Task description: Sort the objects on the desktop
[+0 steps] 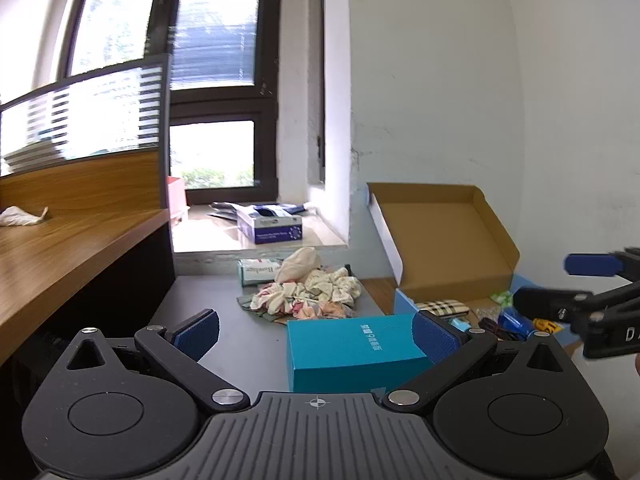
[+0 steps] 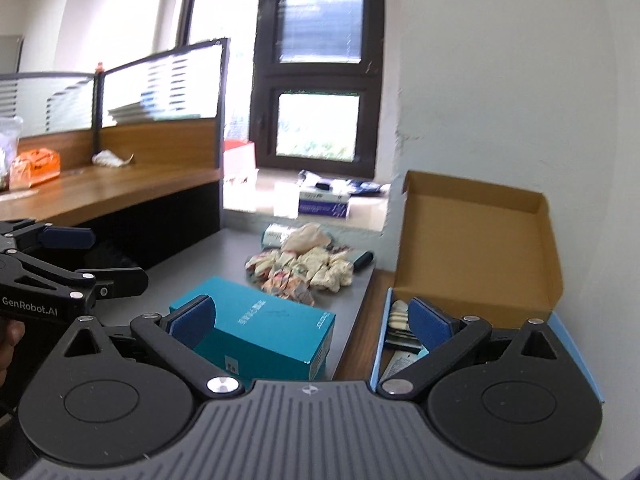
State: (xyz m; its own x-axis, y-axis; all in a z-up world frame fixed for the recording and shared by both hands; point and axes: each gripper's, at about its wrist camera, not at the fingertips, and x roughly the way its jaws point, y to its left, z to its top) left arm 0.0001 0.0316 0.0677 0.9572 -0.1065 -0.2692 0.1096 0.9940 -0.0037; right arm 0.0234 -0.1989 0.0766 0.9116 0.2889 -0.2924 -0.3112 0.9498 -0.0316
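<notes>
Both the left gripper (image 1: 316,334) and right gripper (image 2: 311,322) have jaws spread wide, empty, with the teal rectangular cardboard box (image 1: 352,350) lying on the grey surface (image 1: 240,336) between and just beyond them.

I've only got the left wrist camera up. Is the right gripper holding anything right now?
Observer: No. The right gripper is open and empty. In its own view, one finger sits in front of the teal box and the other in front of the cardboard box.
Operator: Anything on the wooden desk besides the crumpled paper?
Observer: Yes, an orange bag lies further left on it, outside your frame.
Operator: Any label on the teal box's end?
Observer: The end facing the right gripper has a small white sticker. Its print is too small to read.
</notes>
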